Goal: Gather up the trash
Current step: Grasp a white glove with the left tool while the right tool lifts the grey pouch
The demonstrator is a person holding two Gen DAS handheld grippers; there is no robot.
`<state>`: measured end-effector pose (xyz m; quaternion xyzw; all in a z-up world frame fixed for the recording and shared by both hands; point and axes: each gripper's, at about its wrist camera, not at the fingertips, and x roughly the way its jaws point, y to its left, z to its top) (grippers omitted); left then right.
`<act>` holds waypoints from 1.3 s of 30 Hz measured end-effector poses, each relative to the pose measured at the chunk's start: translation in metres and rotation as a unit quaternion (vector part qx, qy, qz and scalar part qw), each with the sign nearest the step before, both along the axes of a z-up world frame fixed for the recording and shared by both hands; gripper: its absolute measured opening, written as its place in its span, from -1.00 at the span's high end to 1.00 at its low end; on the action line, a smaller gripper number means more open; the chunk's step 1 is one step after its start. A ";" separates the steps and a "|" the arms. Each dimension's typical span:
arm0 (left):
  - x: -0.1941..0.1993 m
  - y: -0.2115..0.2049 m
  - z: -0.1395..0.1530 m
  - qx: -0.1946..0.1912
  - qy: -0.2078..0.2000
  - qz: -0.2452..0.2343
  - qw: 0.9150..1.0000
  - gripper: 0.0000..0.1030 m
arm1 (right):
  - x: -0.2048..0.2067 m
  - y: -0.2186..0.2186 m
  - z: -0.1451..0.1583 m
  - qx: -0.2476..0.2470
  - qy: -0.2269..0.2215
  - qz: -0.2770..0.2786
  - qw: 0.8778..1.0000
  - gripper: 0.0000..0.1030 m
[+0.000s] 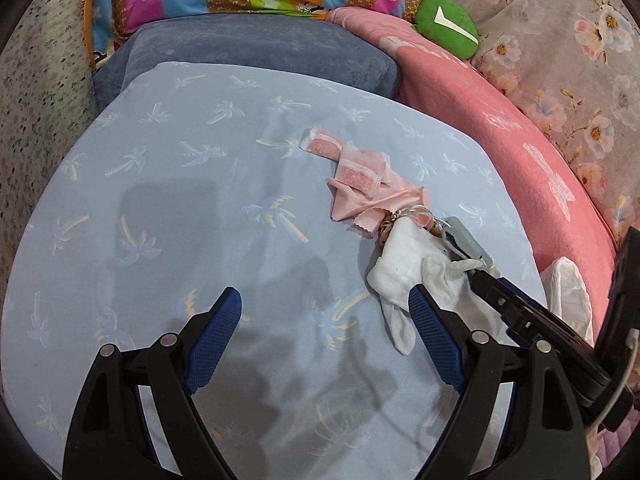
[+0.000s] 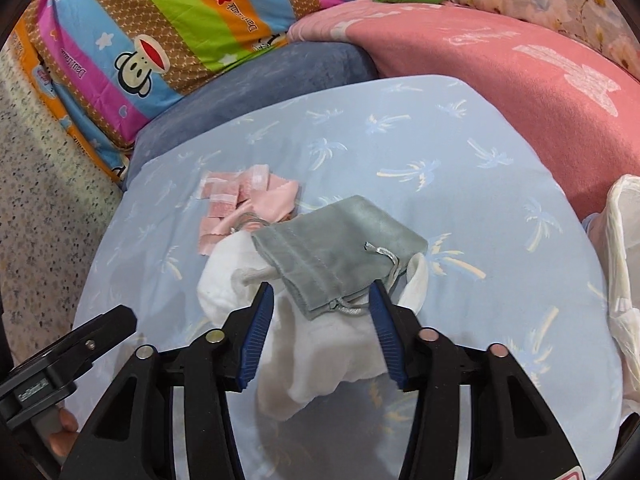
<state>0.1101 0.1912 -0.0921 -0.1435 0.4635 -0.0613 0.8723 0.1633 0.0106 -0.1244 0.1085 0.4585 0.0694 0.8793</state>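
On pale-blue palm-print sheet: grey velvet drawstring pouch atop white cloth, between half-closed, not yet gripping right gripper pads. Left gripper wide, empty. Step: grasp; next, pinch pouch, lift toward white plastic bag.

The bed sheet is smooth, matt pale-blue cloth printed with palm trees. On it lies a grey pouch of soft, velvety fabric with a shiny silver drawstring, and under it a white sock of fuzzy knit. Farther left, pink sachets look like thin, translucent paper, beside a satiny pink cloth with pinked edges. At the far right a pink blanket looks fleecy; near right, a white bag is thin, crinkled plastic. Each tool, left tool and right tool, has matt black plastic arms, ribbed blue pads and metal pins.
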 end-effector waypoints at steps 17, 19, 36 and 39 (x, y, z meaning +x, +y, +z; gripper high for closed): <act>-0.011 -0.082 -0.006 -0.035 0.003 -0.104 0.994 -0.58 | -0.042 -0.055 0.048 0.032 -0.057 -0.050 0.997 0.94; -0.011 -0.092 -0.012 -0.031 0.010 -0.113 0.993 -0.53 | -0.049 -0.063 0.055 0.036 -0.063 -0.055 0.996 0.94; -0.021 -0.106 0.016 -0.021 -0.008 -0.130 0.991 0.87 | -0.089 -0.107 0.103 0.052 -0.117 -0.084 0.988 0.98; -0.023 -0.108 0.039 -0.021 -0.035 -0.131 0.991 0.87 | -0.094 -0.115 0.118 0.050 -0.133 -0.088 0.986 0.98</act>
